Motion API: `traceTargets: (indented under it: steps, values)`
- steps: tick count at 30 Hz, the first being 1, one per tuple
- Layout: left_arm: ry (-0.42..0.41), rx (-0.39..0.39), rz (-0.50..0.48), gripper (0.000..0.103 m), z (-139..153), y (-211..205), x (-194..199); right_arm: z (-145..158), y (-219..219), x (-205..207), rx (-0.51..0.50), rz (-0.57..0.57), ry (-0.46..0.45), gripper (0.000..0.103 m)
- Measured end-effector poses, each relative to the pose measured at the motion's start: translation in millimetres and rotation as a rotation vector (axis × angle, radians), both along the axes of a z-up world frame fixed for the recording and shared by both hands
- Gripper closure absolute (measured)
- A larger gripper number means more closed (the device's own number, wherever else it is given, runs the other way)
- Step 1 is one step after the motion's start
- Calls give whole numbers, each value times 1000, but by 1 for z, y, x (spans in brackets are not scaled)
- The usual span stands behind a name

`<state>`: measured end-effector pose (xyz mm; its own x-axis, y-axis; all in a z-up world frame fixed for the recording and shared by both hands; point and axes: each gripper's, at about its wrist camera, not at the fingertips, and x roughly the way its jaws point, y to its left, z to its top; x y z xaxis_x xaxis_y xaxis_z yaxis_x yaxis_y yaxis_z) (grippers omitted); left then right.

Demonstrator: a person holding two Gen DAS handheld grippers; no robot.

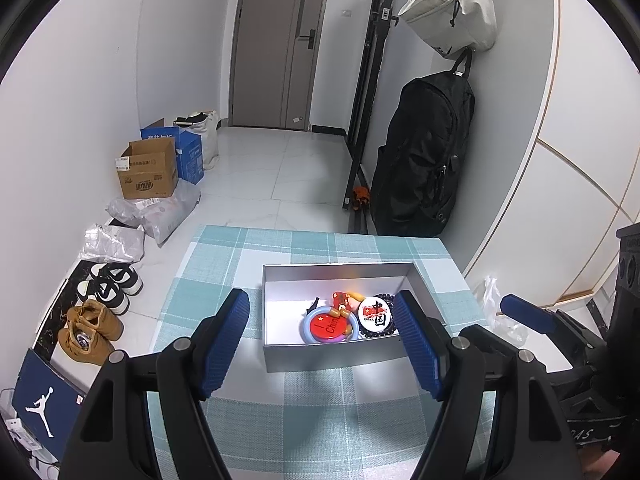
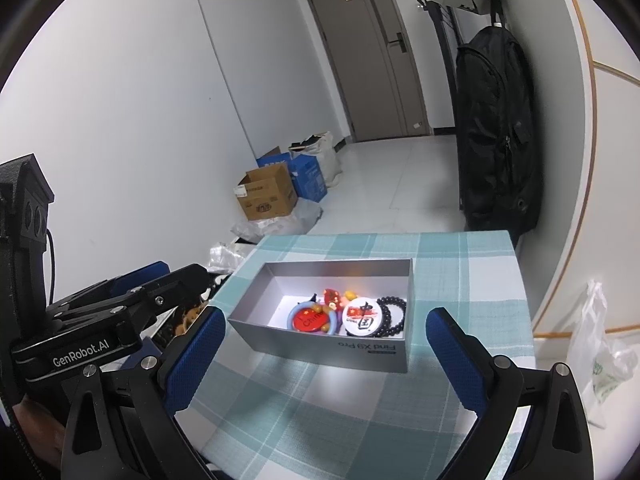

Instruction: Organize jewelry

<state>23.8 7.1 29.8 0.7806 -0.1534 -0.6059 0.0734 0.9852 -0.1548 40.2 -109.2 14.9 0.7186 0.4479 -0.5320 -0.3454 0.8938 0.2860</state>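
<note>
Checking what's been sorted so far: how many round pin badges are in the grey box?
2. The red badge lies left of centre; the white badge sits right of it, against the black bead bracelet. Others could be hidden underneath.

Badges, bracelets [image 2: 394, 314] — inside box [image 2: 320, 350]
</note>
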Motion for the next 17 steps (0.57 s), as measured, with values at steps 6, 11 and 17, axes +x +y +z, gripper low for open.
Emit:
traceTargets:
  steps: [6,11,17]
  values:
    - [-1,1,-1,33,0,-1,-1,0,0,0,-2,-2,0,2]
    - [-1,1,-10,33,0,-1,-1,-1,0,1,-5,-3,4,1]
    - [-35,-10,-41,33,3,-2,-4,-1,-1,2,-9,-8,9,1]
